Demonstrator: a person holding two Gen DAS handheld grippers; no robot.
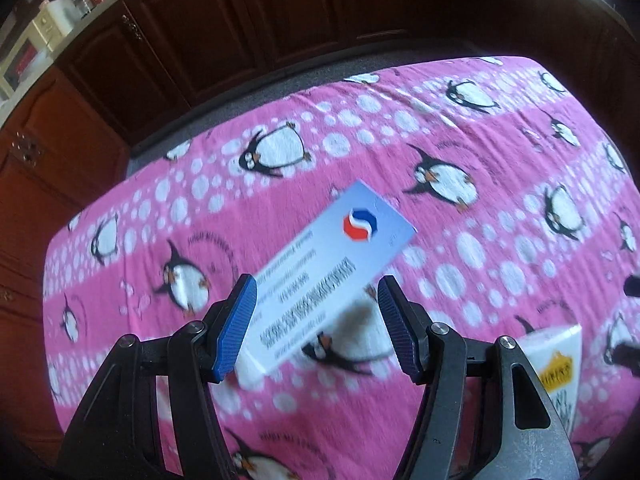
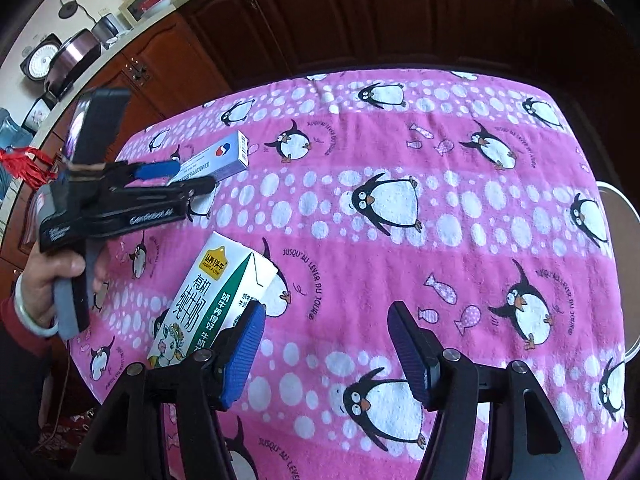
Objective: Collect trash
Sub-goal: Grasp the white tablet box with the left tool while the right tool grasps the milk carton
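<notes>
**Two cartons down on the penguin cloth, both grippers spread**

Here's the surface [image 2: 460,208], draped in fuzzy pink terry cloth [image 1: 500,168] printed with penguins, white dots and little fish. Two pieces of trash lie on it. One: a flat, rectangular pale-blue medicine box [image 1: 332,272], smooth card with a red-and-blue round logo, lying between the ribbed blue pads [image 1: 236,328] of the left hand-held gripper [image 1: 316,292]. The jaws stand apart; the left pad is at the box's edge, the right pad is clear of it, so no grip there. Two: a glossy white-and-green milk carton [image 2: 216,292], folded top, lying on its side just left of the right hand-held gripper [image 2: 326,312], which is spread wide with nothing between its pads. A hand [image 2: 52,280] with a pale bangle grips the left tool's grey handle. Dark wooden cabinets [image 2: 360,12] behind.
</notes>
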